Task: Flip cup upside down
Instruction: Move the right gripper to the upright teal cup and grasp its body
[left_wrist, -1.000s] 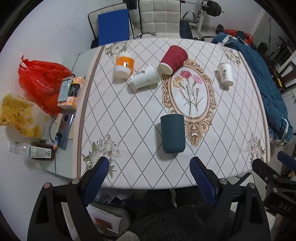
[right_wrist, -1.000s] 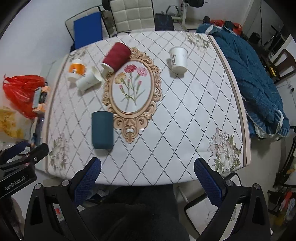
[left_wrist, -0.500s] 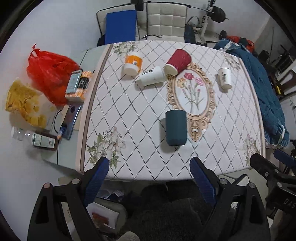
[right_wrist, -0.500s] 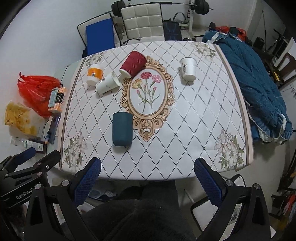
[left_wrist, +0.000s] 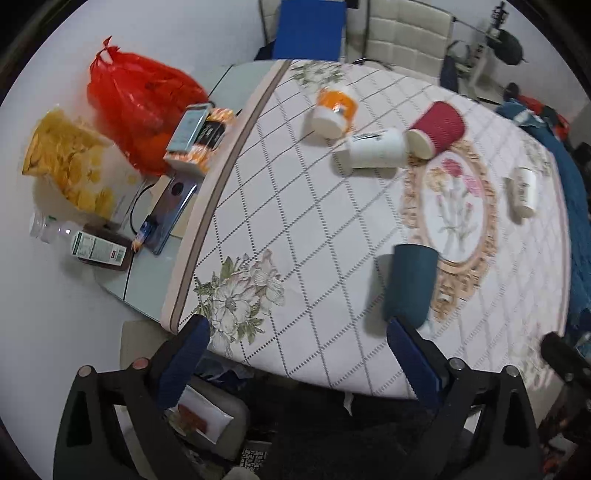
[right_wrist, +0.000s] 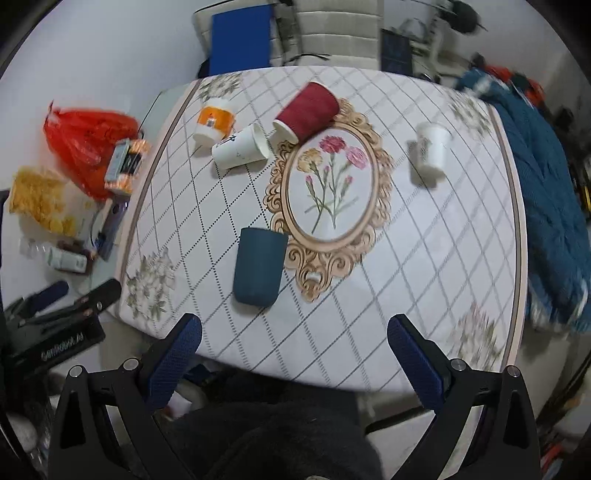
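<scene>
Several cups lie on their sides on the patterned tablecloth (left_wrist: 295, 236). A dark teal cup (left_wrist: 412, 284) (right_wrist: 259, 271) lies nearest, beside the oval flower frame. A red ribbed cup (left_wrist: 437, 129) (right_wrist: 308, 110), a white paper cup (left_wrist: 376, 148) (right_wrist: 240, 147) and an orange-and-white cup (left_wrist: 334, 110) (right_wrist: 215, 122) lie at the far left. Another white cup (left_wrist: 524, 192) (right_wrist: 430, 153) lies at the far right. My left gripper (left_wrist: 299, 354) and right gripper (right_wrist: 295, 347) are open and empty, held above the table's near edge.
Left of the cloth a red plastic bag (left_wrist: 136, 107), a bag of chips (left_wrist: 70, 162), a phone (left_wrist: 170, 210) and a bottle (left_wrist: 85, 245) lie on a side table. A blue blanket (right_wrist: 546, 206) covers the right side. Chairs (right_wrist: 332, 33) stand behind the table.
Both grippers have drawn up and back, then the left view has swung left and the right view has come closer to the table. The cups have not moved.
</scene>
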